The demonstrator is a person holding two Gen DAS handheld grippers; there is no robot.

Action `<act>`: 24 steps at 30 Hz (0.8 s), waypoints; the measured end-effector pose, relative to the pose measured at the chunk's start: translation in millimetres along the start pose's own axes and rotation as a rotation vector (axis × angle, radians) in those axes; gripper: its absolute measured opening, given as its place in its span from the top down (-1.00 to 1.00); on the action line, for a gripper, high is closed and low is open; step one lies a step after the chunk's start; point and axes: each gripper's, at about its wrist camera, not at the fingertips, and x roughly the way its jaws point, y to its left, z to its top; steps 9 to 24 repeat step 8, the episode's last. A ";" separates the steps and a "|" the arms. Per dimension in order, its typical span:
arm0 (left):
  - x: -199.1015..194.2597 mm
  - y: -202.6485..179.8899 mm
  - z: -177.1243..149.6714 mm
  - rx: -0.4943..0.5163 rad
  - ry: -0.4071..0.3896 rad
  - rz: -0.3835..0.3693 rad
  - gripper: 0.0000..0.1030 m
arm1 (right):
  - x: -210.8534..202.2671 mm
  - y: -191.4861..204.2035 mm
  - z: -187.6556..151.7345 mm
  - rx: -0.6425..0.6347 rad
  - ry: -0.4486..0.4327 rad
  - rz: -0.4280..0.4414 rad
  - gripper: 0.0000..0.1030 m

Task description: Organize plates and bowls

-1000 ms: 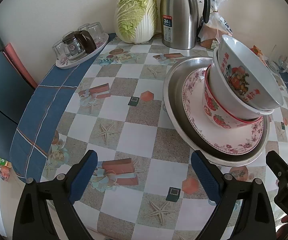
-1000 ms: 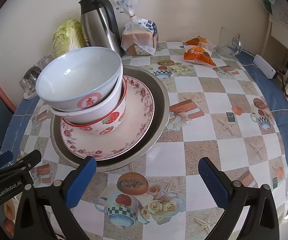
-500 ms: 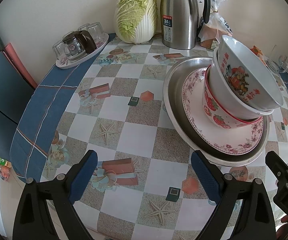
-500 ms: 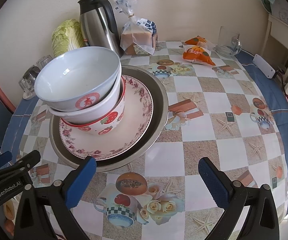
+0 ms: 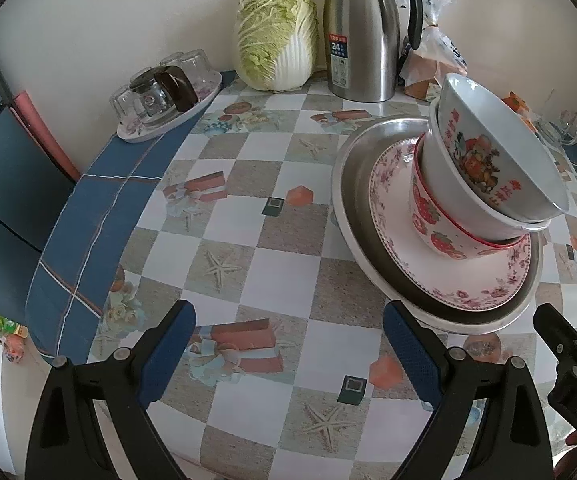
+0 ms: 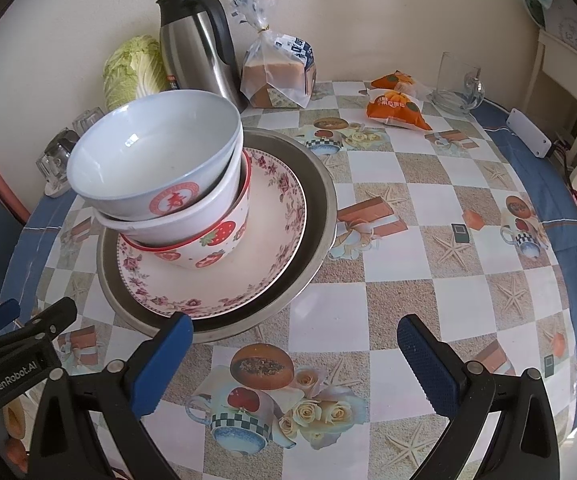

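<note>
Nearest, left gripper (image 5: pixel 288 344) held low over the near edge of the counter (image 5: pixel 272 276), jaws spread wide, nothing between the blue ribbed pads. Beside it, right gripper (image 6: pixel 294 354) at like height, jaws likewise released and empty, left pad just short of the metal tray's rim. Each gripper visible at the edge of the other's view.

Just beyond, the stack: wide steel tray (image 6: pixel 320 216), round and dull grey, flat on the counter; on it a shallow cream plate (image 6: pixel 272 240) with a pink floral border; on the plate, off-centre toward the left side, a strawberry-print bowl (image 6: pixel 212 244) with a red rim; nested in that a plain white bowl (image 6: pixel 192 220); on top a pale blue-white bowl (image 6: pixel 148 160), glossy, with a red character medallion, tilted rather than level. In the left view, same top bowl (image 5: pixel 496 148) leaning toward the right, with a painted figure on its side.

Counter round, covered in smooth checked oilcloth with starfish, teacups and gift boxes, blue border.

Farther back against the wall: napa cabbage (image 5: pixel 276 36) upright, steel thermos jug (image 5: pixel 362 32) with a black handle, bagged bread loaf (image 6: pixel 278 72). To the far left, oval tray of upturned glasses (image 5: pixel 168 92). To the far right, orange snack packets (image 6: pixel 396 108), a clear glass mug (image 6: pixel 456 80) and a white power strip (image 6: pixel 528 134) at the counter's edge.
</note>
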 end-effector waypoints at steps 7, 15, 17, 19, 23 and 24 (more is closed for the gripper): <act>-8.4 -1.8 -0.7 0.016 -0.044 0.006 -0.84 | 0.5 -1.5 -1.2 -0.002 0.002 0.000 -1.00; -8.5 -1.9 -0.3 0.018 -0.045 -0.002 -0.84 | 0.6 -0.9 -0.8 -0.002 0.001 0.000 -1.00; -8.5 -1.9 -0.3 0.018 -0.045 -0.002 -0.84 | 0.6 -0.9 -0.8 -0.002 0.001 0.000 -1.00; -8.5 -1.9 -0.3 0.018 -0.045 -0.002 -0.84 | 0.6 -0.9 -0.8 -0.002 0.001 0.000 -1.00; -8.5 -1.9 -0.3 0.018 -0.045 -0.002 -0.84 | 0.6 -0.9 -0.8 -0.002 0.001 0.000 -1.00; -8.5 -1.9 -0.3 0.018 -0.045 -0.002 -0.84 | 0.6 -0.9 -0.8 -0.002 0.001 0.000 -1.00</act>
